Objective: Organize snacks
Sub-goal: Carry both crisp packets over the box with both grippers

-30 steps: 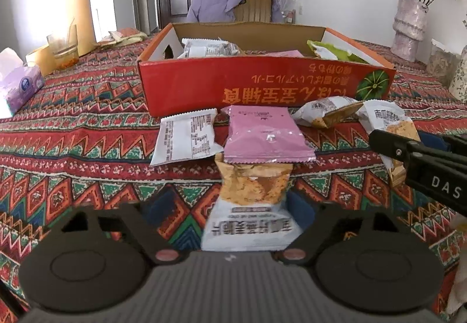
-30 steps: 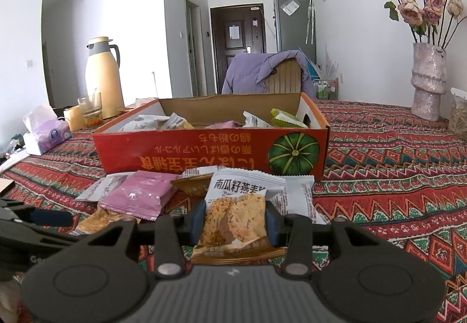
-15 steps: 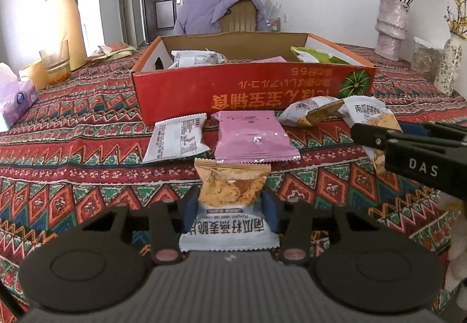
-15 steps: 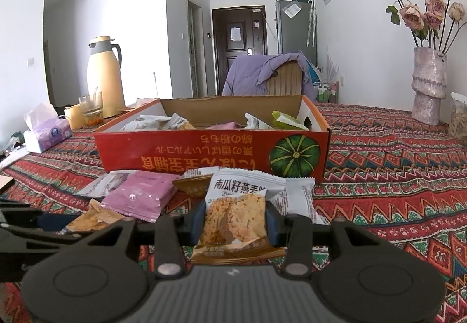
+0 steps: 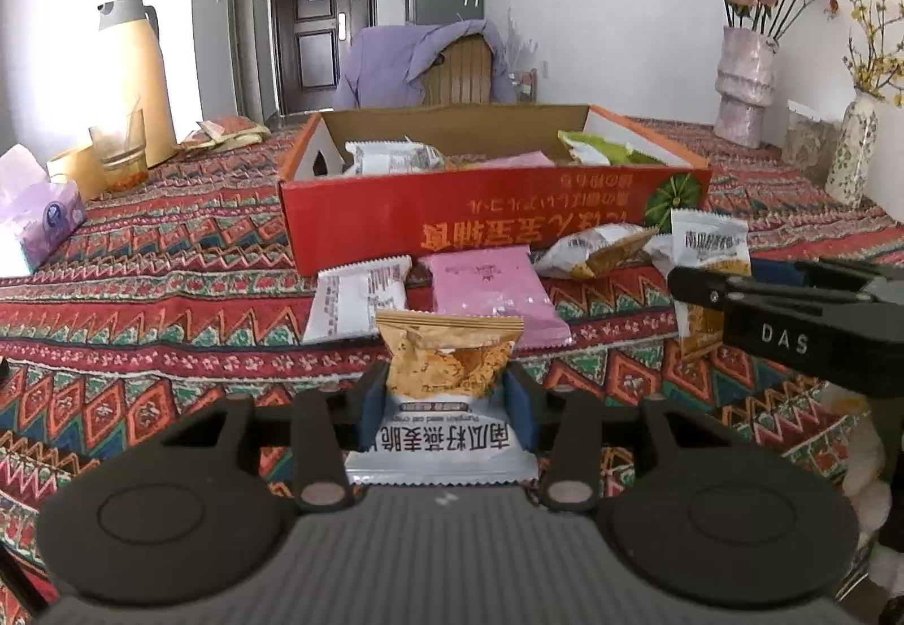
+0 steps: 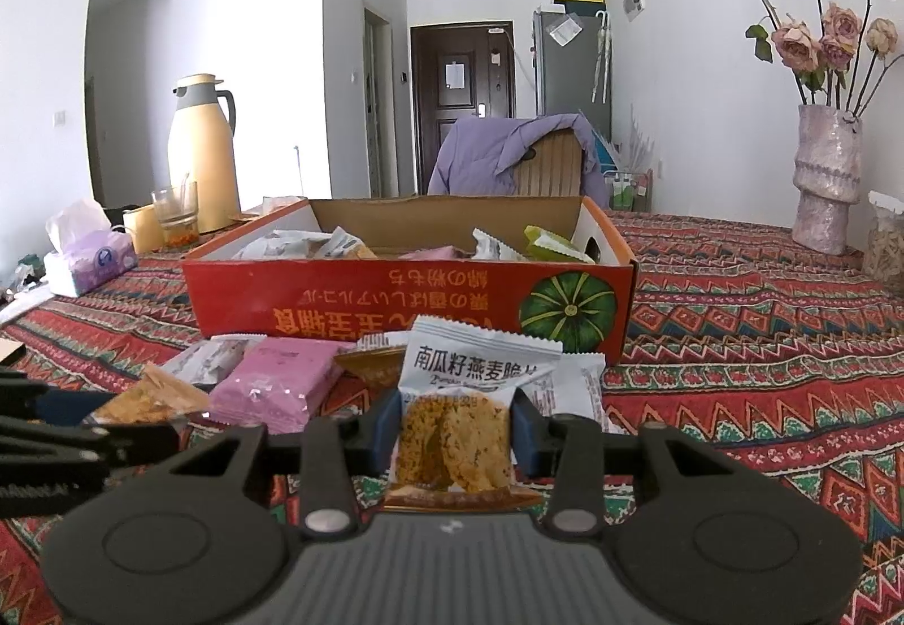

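Note:
My left gripper (image 5: 446, 399) is shut on a white-and-orange oat crisp packet (image 5: 449, 362), which it holds just above the patterned tablecloth. My right gripper (image 6: 455, 433) is shut on a matching packet (image 6: 460, 399), held upright in front of the red cardboard box (image 6: 395, 297). The box (image 5: 480, 218) holds several snack packets. Loose on the cloth before it lie a pink packet (image 5: 489, 291), a white packet (image 5: 356, 297) and a crumpled orange-and-white one (image 5: 593, 249). The right gripper's finger (image 5: 700, 289) shows at the right edge of the left wrist view.
A yellow thermos (image 6: 200, 156), a glass (image 6: 175, 212) and a tissue box (image 6: 90, 263) stand at the far left. A vase of dried roses (image 6: 828, 190) is at the far right. Behind the box is a chair with a purple jacket (image 6: 508, 156).
My left gripper's jaws closed from wide apart onto the oat crisp packet and lifted it a little off the cloth. The right gripper kept still with its packet.

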The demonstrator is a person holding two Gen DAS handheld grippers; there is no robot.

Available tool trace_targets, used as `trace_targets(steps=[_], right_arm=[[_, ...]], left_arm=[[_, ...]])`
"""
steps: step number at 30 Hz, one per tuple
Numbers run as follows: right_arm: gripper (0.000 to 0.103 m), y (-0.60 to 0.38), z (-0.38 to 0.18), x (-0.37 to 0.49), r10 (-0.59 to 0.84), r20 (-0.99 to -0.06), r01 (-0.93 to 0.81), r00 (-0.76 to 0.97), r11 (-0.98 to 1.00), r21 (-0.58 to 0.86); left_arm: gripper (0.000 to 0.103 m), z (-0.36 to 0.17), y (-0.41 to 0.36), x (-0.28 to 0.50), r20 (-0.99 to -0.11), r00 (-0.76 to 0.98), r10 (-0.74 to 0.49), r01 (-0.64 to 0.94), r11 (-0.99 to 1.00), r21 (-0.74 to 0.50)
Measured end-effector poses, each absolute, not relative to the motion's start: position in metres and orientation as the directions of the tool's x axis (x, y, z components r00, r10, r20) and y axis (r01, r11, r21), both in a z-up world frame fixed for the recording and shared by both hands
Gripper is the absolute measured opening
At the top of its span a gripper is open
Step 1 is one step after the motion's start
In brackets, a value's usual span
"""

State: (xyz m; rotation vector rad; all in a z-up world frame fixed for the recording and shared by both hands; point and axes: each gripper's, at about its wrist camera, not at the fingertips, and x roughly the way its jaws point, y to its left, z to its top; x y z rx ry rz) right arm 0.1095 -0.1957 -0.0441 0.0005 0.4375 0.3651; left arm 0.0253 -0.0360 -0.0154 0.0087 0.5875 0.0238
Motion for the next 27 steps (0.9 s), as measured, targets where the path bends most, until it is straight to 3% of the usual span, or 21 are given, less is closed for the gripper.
trace_targets(steps=[9,27], right_arm=[[0.039,-0.199,-0.035,0.106,0.353,-0.400,-0.347,0.846,0.934,0.091],[0.039,-0.189,0.033,0.143,0.337,-0.263,-0.343,0.904,0.939,0.025]], left_arm=[[0.044,0.004,-0.029,0.031,-0.501,0.865,0.018,-0.021,1.000,-0.001],[0.044,0.051,-0.032,0.085,-0.371,0.929,-0.003,-0.009,0.999,-0.030]])
